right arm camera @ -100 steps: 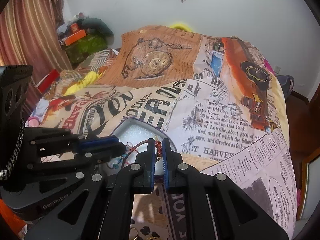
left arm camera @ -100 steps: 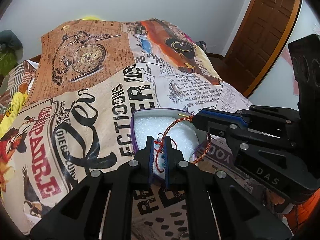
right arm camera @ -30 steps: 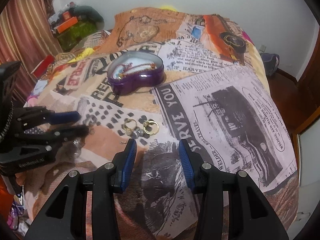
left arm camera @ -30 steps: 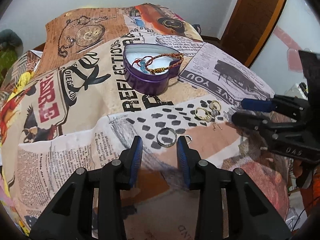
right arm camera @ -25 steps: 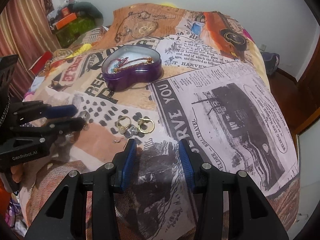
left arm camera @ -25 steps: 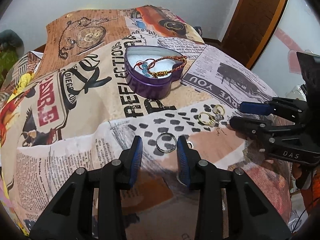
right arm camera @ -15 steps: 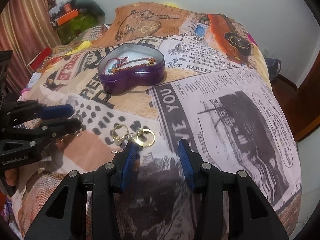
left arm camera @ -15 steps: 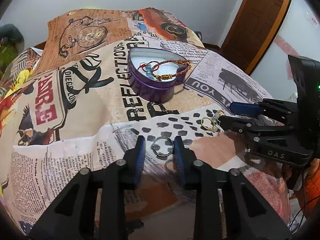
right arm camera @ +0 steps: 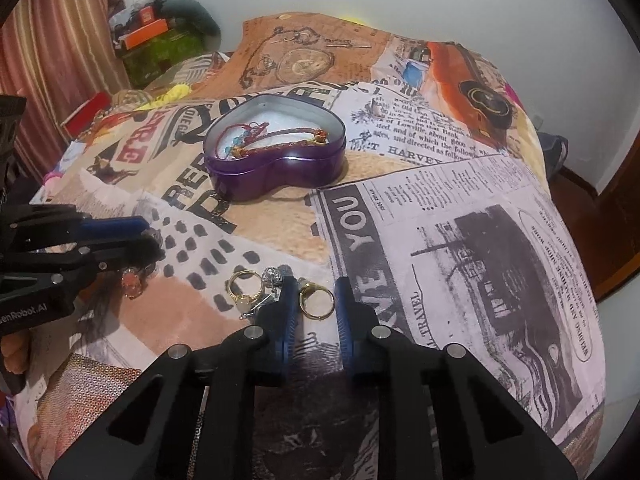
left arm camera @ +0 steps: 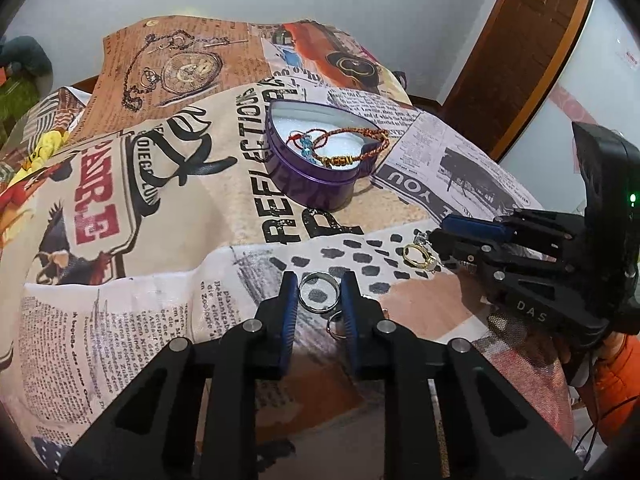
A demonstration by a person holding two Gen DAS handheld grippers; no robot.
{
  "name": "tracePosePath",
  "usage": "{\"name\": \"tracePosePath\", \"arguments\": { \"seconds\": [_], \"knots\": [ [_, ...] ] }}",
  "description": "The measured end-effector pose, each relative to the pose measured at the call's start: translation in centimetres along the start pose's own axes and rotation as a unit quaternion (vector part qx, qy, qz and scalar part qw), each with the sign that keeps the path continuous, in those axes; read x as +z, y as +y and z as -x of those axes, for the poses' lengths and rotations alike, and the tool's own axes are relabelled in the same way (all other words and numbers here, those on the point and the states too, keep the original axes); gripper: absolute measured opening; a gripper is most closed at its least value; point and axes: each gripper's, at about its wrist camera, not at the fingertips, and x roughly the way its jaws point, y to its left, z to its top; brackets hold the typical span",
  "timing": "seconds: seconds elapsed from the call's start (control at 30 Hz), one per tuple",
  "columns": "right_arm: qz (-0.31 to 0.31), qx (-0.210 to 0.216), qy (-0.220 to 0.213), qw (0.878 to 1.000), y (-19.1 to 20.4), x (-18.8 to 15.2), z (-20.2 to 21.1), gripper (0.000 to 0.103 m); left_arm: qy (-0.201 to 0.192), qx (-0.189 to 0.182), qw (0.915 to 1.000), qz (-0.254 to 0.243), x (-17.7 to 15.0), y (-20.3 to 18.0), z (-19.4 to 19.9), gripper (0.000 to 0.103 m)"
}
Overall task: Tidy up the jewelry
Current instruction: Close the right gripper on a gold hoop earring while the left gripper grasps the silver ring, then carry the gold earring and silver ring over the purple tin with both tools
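Note:
A purple heart-shaped tin (left arm camera: pixel 316 188) (right arm camera: pixel 276 172) sits on the bed and holds braided bracelets (left arm camera: pixel 352 148) (right arm camera: pixel 276 136). My left gripper (left arm camera: pixel 319 292) is open low over the cover, its fingers on either side of a silver ring (left arm camera: pixel 319 291); a smaller silver ring (left arm camera: pixel 335 326) lies just behind it. My right gripper (right arm camera: pixel 316 292) is open, its fingers on either side of a gold ring (right arm camera: pixel 317 300). Another gold ring (right arm camera: pixel 244 286) (left arm camera: pixel 416 256), a sparkly piece (right arm camera: pixel 273 276) and a small stud (right arm camera: pixel 256 306) lie just left of it.
The printed bed cover (right arm camera: pixel 460 240) slopes away at the right and near edges. A brown door (left arm camera: pixel 516 52) stands at the right, clutter (right arm camera: pixel 160 40) and a curtain (right arm camera: pixel 52 40) at the far left.
Both grippers let go of the bracelet, now in the tin, and drew back. Over the last second each came down and forward until its fingers flank a ring.

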Motion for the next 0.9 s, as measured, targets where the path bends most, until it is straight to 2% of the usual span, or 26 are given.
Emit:
{"name": "tracePosePath", "arguments": {
  "seconds": [0.27,0.9],
  "knots": [
    [-0.015,0.001,-0.012,1.0,-0.3,0.1,1.0,0.017,-0.015,0.017,0.9997,0.001,0.4,0.1,1.6,0.021],
    [-0.034,-0.003,-0.089,0.995,-0.6,2.6,6.2,0.017,-0.084,0.039,0.9952,-0.031,3.8,-1.6,5.9,0.021]
  ]
}}
